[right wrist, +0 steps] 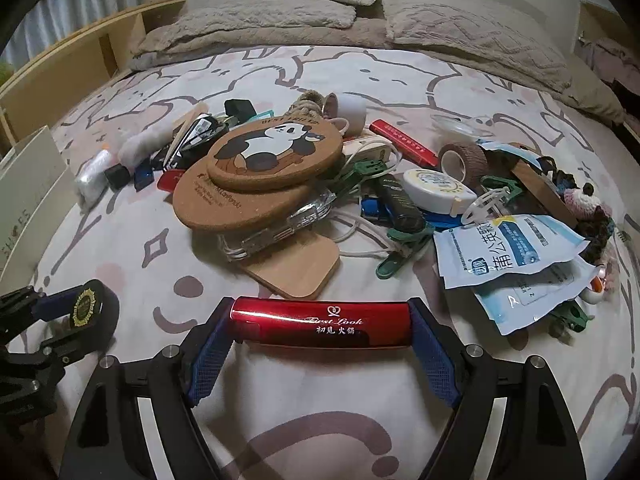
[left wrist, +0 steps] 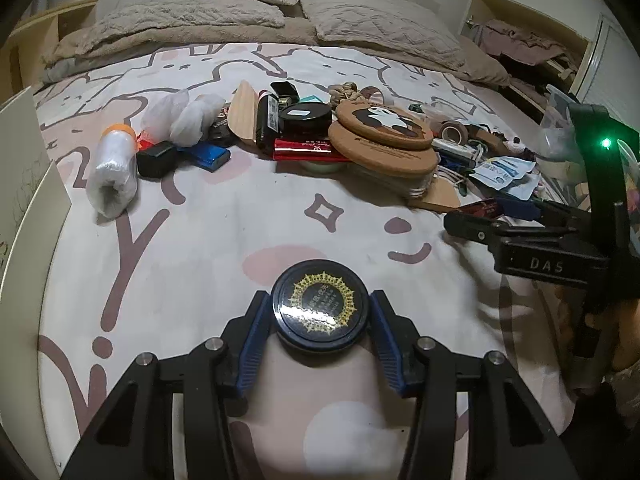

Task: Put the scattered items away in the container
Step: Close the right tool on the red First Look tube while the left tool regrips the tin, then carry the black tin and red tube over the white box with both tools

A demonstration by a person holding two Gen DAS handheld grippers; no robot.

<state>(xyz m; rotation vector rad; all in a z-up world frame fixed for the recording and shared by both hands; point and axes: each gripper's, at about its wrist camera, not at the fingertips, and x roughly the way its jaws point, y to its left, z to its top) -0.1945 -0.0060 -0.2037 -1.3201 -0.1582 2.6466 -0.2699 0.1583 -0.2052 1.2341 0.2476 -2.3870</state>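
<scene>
My left gripper (left wrist: 320,312) is shut on a round dark tin with a gold sunburst lid (left wrist: 320,306), held just above the bed sheet; it also shows in the right wrist view (right wrist: 86,306). My right gripper (right wrist: 320,326) is shut on a shiny red box (right wrist: 320,320), gripped end to end; that gripper shows in the left wrist view (left wrist: 476,220). A pile of scattered items lies ahead: two cork panda coasters (right wrist: 276,152), a wooden board (right wrist: 296,270), green clips (right wrist: 400,248), blue-white sachets (right wrist: 512,256), a tape roll (right wrist: 460,160). A clear plastic container edge (left wrist: 560,120) shows at the far right.
A wrapped white bottle (left wrist: 114,168), black and blue small boxes (left wrist: 180,156) and plastic bags (left wrist: 184,114) lie left of the pile. White cardboard (left wrist: 24,184) stands at the bed's left edge. Pillows and a beige blanket (left wrist: 256,12) lie at the head of the bed.
</scene>
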